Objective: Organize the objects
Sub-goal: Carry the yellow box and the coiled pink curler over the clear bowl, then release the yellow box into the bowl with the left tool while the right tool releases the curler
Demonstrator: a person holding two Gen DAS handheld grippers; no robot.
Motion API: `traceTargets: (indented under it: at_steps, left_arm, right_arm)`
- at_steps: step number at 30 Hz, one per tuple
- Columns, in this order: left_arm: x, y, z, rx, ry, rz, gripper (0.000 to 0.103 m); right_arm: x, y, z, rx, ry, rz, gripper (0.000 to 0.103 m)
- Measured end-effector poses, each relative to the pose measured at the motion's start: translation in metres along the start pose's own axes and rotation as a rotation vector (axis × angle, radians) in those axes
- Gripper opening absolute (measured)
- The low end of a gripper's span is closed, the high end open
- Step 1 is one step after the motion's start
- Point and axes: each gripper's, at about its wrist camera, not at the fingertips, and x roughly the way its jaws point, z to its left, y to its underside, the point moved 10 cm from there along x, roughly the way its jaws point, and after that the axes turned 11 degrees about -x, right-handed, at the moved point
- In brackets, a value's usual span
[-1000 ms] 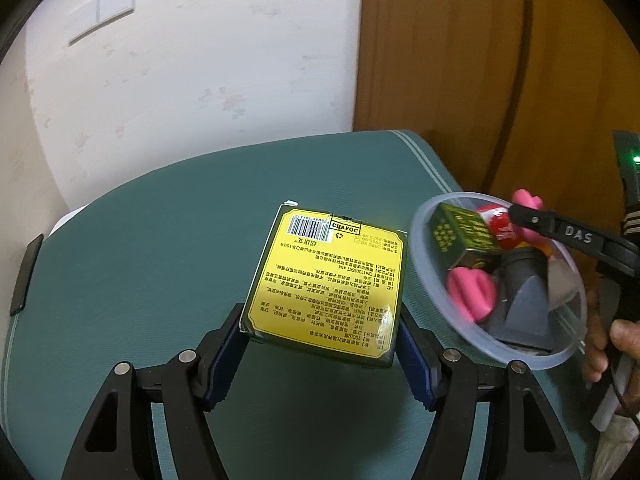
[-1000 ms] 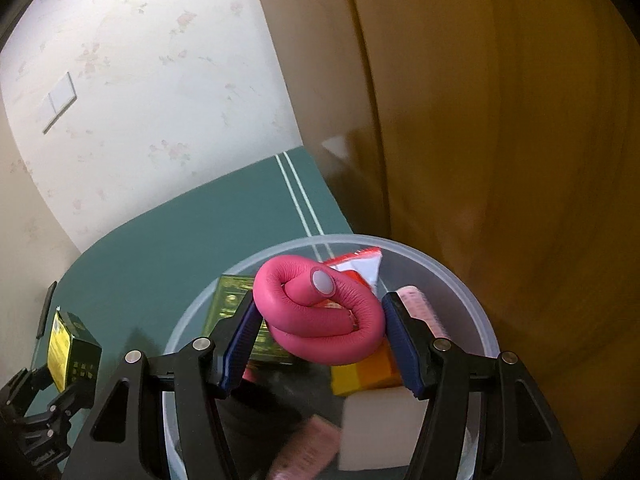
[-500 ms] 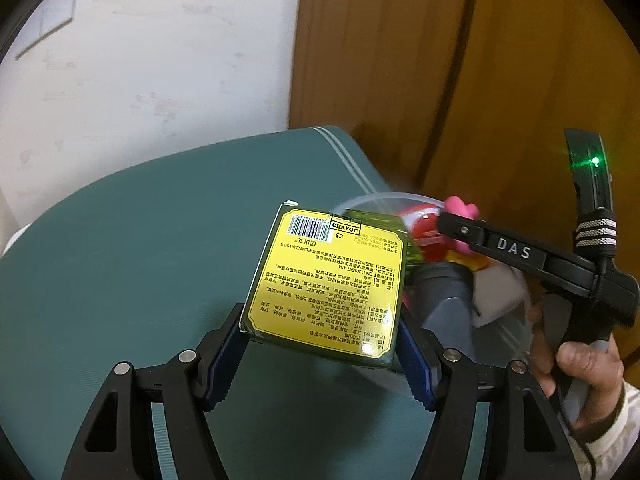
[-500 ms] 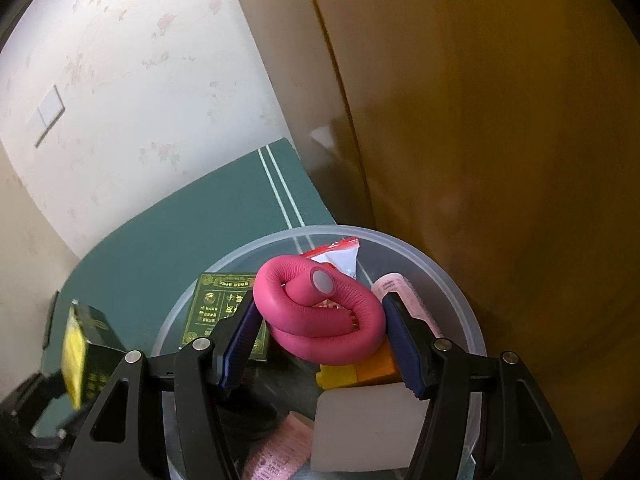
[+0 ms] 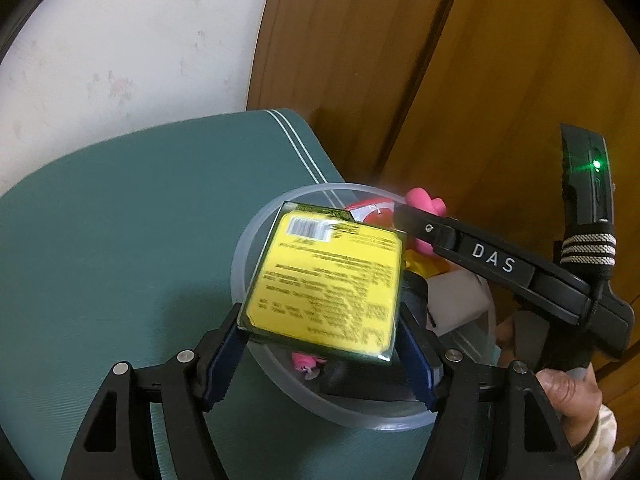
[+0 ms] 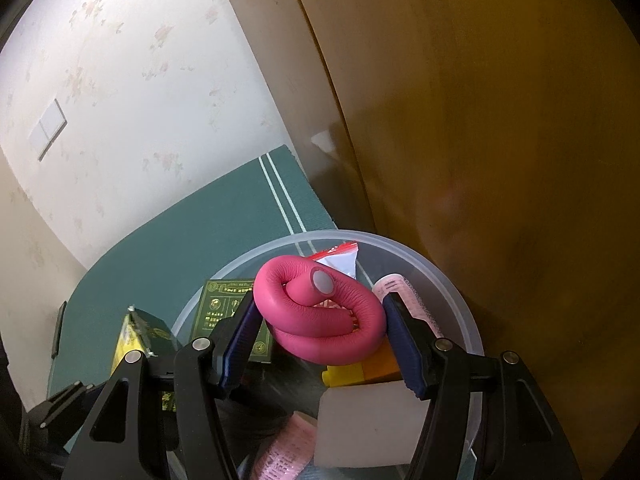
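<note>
My left gripper point(image 5: 320, 332) is shut on a yellow and dark green box point(image 5: 328, 280) and holds it tilted above the clear plastic bowl point(image 5: 256, 232). The box also shows in the right wrist view point(image 6: 136, 336) at the bowl's left rim. My right gripper point(image 6: 320, 332) is shut on a coiled pink tube point(image 6: 320, 312) and holds it over the bowl point(image 6: 452, 280). The right gripper point(image 5: 404, 216) reaches in from the right in the left wrist view, with the pink tube point(image 5: 424, 208) at its tip.
The bowl stands on a green mat point(image 5: 120, 240) near its far right corner. In it lie a dark green box point(image 6: 224, 312), a red and white packet point(image 6: 340, 256), a white block point(image 6: 368, 428), a yellow and orange block point(image 6: 360, 372) and pink packets point(image 6: 288, 452). A wooden door point(image 5: 440, 80) stands behind.
My left gripper has carried the yellow box to the right, from above the mat to above the bowl. The right gripper keeps the pink tube over the bowl.
</note>
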Motion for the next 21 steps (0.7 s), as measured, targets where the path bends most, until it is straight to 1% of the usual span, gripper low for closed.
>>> traceTargets:
  at_steps: [2,4,11,13,17,21]
  left_arm:
    - [0.000,0.000,0.002,-0.014,0.007,0.001,0.082]
    - [-0.002,-0.002,0.004,-0.024,0.012,-0.006,0.085]
    - [-0.016,-0.007,0.010,-0.059,0.030,-0.045,0.090]
    - [-0.023,-0.007,0.013,-0.064,0.028,-0.058,0.090]
    - [-0.034,-0.012,0.021,-0.076,0.004,-0.100,0.090]
    - [-0.042,-0.017,0.034,-0.080,-0.048,-0.141,0.090]
  right_arm:
    - [-0.002,0.000,0.001,-0.001,0.000,-0.004,0.064]
    - [-0.002,0.000,0.000,-0.002,0.000,-0.007,0.064]
    - [-0.004,-0.002,0.003,-0.014,-0.003,-0.023,0.064]
    - [-0.006,-0.002,0.004,-0.016,-0.003,-0.026,0.064]
    - [-0.008,-0.006,0.008,-0.028,-0.008,-0.041,0.064]
    - [-0.004,-0.006,0.010,-0.034,-0.015,-0.037,0.064]
